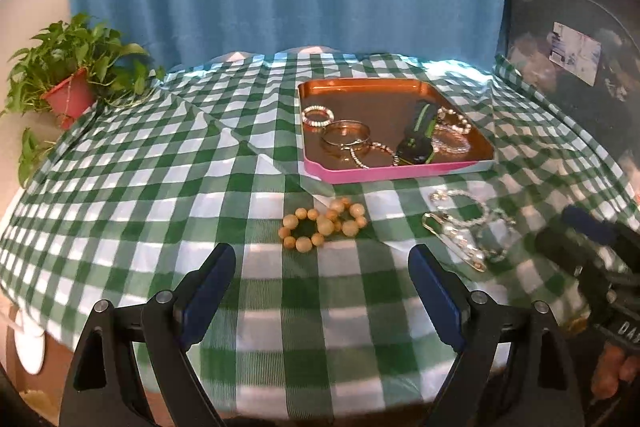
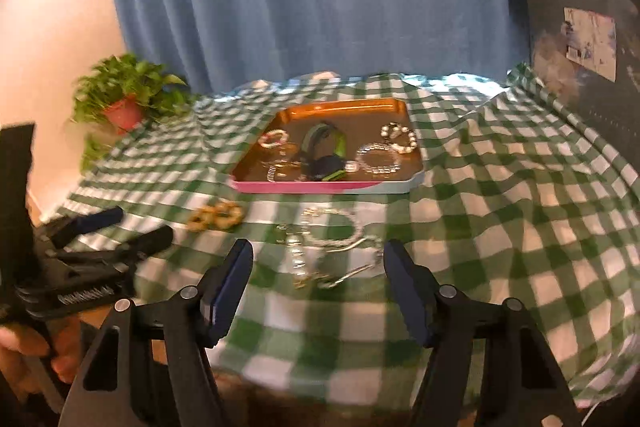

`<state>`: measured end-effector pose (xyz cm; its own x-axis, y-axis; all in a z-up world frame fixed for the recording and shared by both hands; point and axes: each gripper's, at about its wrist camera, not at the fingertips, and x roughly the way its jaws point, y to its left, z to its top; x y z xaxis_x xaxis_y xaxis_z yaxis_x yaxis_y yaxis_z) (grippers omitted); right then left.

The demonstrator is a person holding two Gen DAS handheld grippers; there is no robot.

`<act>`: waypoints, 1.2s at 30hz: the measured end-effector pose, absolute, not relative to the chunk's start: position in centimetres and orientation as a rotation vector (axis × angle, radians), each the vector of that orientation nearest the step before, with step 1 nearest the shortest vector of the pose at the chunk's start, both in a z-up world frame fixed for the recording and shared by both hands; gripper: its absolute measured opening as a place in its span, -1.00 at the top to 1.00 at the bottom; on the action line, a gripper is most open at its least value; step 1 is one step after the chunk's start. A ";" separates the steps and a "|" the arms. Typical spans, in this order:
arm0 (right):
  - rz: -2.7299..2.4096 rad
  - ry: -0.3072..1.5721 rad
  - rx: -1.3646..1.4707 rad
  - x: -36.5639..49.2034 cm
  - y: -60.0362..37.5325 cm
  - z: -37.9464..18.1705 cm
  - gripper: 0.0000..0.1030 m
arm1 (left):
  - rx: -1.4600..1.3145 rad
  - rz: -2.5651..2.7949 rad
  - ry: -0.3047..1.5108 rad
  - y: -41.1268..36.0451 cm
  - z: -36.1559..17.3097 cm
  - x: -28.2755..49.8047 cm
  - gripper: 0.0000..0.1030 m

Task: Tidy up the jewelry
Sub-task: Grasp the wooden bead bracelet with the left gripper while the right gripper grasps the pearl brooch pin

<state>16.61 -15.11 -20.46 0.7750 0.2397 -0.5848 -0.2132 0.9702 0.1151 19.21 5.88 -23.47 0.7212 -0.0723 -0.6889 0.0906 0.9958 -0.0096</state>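
Grippers poised, both spread wide, empty: left gripper [image 1: 322,267] faces wooden bead bracelet [image 1: 323,223] | right gripper [image 2: 318,267] faces silver chain tangle [image 2: 328,247] | risk: the tangle's linked pieces may snag, dragging neighbours short of the tray [image 1: 400,174].

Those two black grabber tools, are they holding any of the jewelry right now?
No, nothing is held. The left tool is open over bare green checked tablecloth, and the right tool is open short of the silvery pearl chain jewelry.

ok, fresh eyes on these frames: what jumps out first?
The copper tray with its pink rim, sitting mid-table on the green checked cloth and already holding bangles and a watch. Nearer the camera, a wooden bead bracelet lies loose beside a tangle of silver jewelry, ahead of two open grippers.
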 end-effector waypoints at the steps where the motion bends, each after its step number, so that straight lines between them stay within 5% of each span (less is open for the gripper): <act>1: 0.263 0.653 0.044 17.2 -15.1 -21.3 -0.02 | 0.027 -0.093 0.764 5.9 -23.8 19.8 -0.68; 3: 0.289 0.698 0.062 18.2 -15.3 -22.6 0.20 | 0.021 -0.096 0.770 6.3 -24.6 20.9 -0.62; 9: 0.336 0.694 0.056 19.2 -14.7 -23.2 0.38 | -0.012 -0.163 0.829 6.8 -26.7 23.6 -0.31; 19: 0.400 0.739 -0.137 21.2 -10.7 -25.1 0.72 | 0.039 -0.159 0.863 7.0 -28.1 25.9 -0.08; 24: 0.387 0.774 -0.185 21.7 -9.7 -26.0 0.77 | -0.015 -0.169 0.874 8.2 -27.8 25.6 0.75; 32: 0.412 0.764 -0.140 20.2 -10.1 -25.3 0.81 | -0.170 -0.272 0.965 8.3 -27.1 22.2 0.74; 36: 0.403 0.783 -0.134 19.7 -10.7 -25.6 0.81 | -0.136 -0.241 0.961 7.8 -27.4 22.1 0.55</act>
